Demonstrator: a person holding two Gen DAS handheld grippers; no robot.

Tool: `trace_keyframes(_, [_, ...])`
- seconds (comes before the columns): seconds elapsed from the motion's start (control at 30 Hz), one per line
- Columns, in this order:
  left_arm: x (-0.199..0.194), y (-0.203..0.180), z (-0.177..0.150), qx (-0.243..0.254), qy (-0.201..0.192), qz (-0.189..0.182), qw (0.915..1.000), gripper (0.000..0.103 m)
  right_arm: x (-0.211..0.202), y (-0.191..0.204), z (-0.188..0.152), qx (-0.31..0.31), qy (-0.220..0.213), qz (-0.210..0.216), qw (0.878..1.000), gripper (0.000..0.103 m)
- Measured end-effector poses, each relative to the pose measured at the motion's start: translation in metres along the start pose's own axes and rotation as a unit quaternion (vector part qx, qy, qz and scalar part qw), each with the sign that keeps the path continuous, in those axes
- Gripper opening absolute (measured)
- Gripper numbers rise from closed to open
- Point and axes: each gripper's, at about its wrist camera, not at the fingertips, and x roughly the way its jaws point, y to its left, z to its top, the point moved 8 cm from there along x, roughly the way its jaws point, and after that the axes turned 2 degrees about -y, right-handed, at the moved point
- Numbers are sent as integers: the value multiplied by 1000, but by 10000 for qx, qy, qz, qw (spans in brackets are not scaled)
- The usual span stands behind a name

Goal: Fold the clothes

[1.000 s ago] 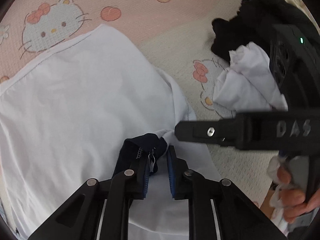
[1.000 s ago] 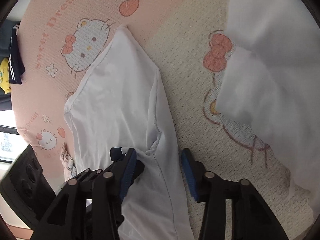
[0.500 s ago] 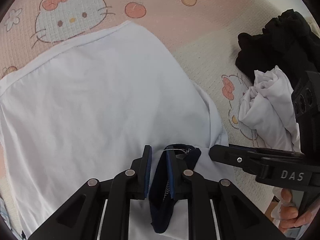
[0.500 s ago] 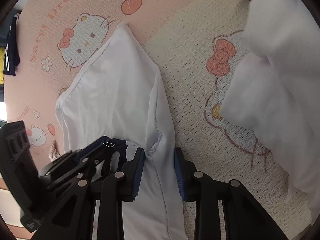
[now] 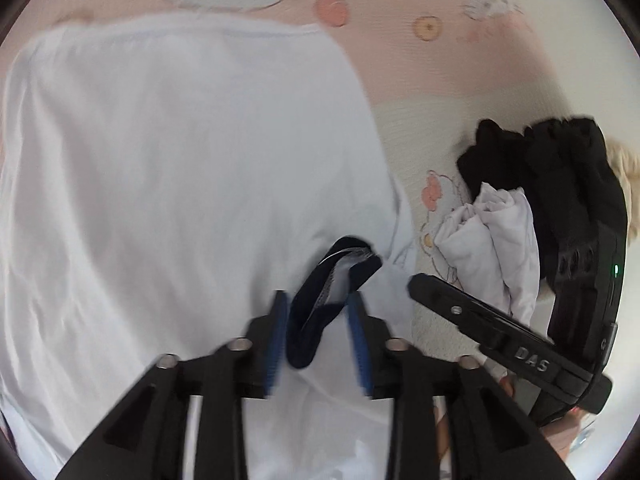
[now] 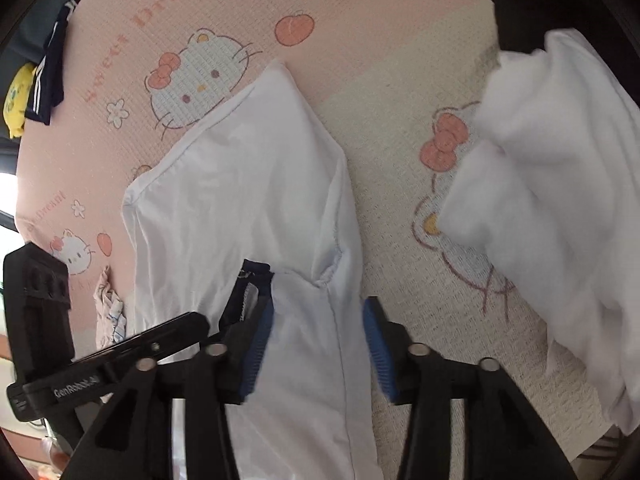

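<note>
Because both sets of jaws have just been opening, we now have our left gripper (image 5: 318,334) spread, with the navy collar (image 5: 332,280) of the white shirt (image 5: 180,184) lying loose between its blue pads, which no longer press on it. Our right gripper (image 6: 320,344) is spread too, straddling the shirt's shoulder seam without pinching the cloth. We judge this as a let-go: the collar end has been laid where we wanted it, and parting the jaws lets the fabric settle flat.

Outward from the claws, the white shirt lies spread on the pink cartoon-cat bed cover (image 6: 360,92), one straight edge toward the far side, so a next fold could start from a clean line. Off to the right, well apart from the shirt, a crumpled white garment (image 5: 492,240) rests against a black garment (image 5: 560,168), apparently a pile waiting its turn. In the right wrist view a navy striped piece (image 6: 50,76) sits at the far left edge.
</note>
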Motion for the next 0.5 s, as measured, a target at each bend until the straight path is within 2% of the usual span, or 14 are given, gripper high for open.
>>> trace_keyframes(0.03, [-2,4,-3,-191,-33,-76,9998,56,-3,-4,-4,71,-18,-9,10000,50])
trace_keyframes(0.13, [-7,13,-12,-506,-94,-141,9986,56,-3,-6,-3,276,-67,125,9995,50])
trace_keyframes(0.27, [-8,7,-22,-290,-113,19,9995,56,-8,-8,-5,374,-171,350,9985,50])
trace_keyframes(0.37, [-9,3,-25,-66,-139,95,9998,56,-13,-2,-1,253,-340,468,9980,50])
trace_keyframes(0.5, [-12,2,-28,105,-265,106,9995,56,-11,11,0,-45,-281,511,9983,50])
